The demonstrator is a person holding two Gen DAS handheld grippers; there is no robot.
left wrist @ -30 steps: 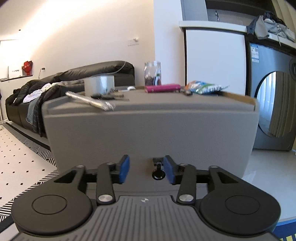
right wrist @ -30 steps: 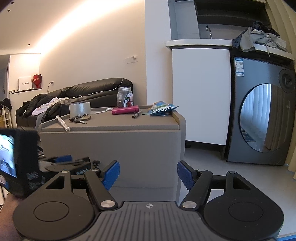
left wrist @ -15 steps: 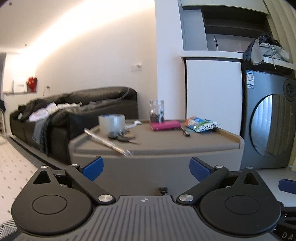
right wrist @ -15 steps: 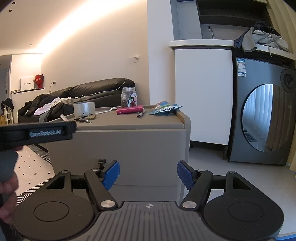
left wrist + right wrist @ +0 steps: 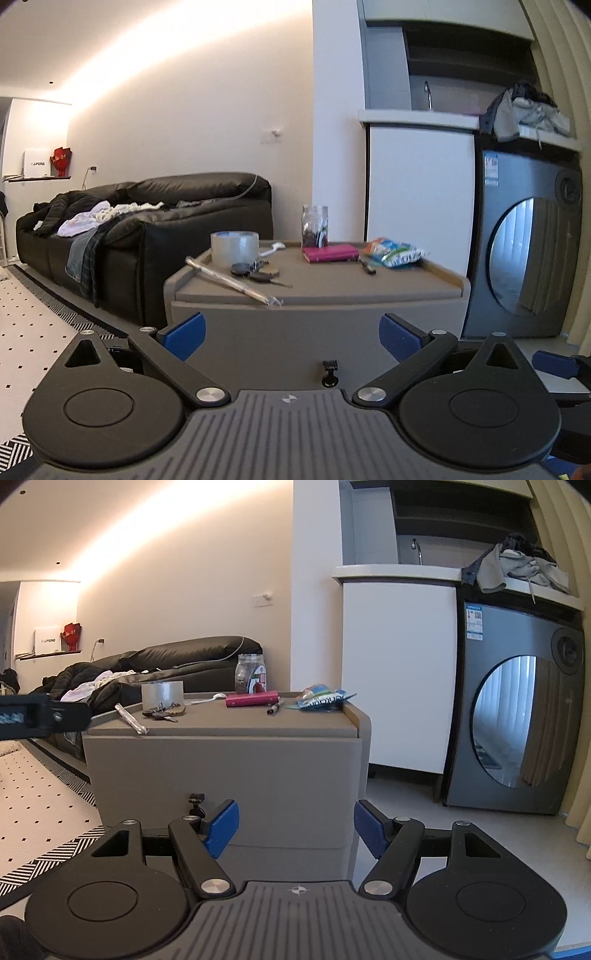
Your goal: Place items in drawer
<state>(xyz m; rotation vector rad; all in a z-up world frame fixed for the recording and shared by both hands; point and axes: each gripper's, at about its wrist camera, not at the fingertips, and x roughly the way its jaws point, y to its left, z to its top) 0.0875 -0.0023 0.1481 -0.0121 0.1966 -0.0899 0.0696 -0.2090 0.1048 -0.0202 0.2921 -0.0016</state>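
1. Grey cabinet (image 5: 317,332) is standing ahead of both grippers, its drawer front closed, with a small black key (image 5: 330,373) sitting in the lock.
2. Left gripper (image 5: 291,332) is hanging wide open and empty, facing the drawer front; right gripper (image 5: 295,829) is likewise gaping and holding nothing.
3. Items are lying on the cabinet top: tape roll (image 5: 234,248), key bunch (image 5: 255,274), wrapped stick (image 5: 231,281), pink case (image 5: 330,253), snack packet (image 5: 393,252), glass jar (image 5: 314,231).
4. Tape is looking light and rigid, best pinched across its wall; the packet soft and crinkly; the jar probably slippery and breakable.
5. Wrapped stick is overhanging the front edge; open floor is lying on both sides.
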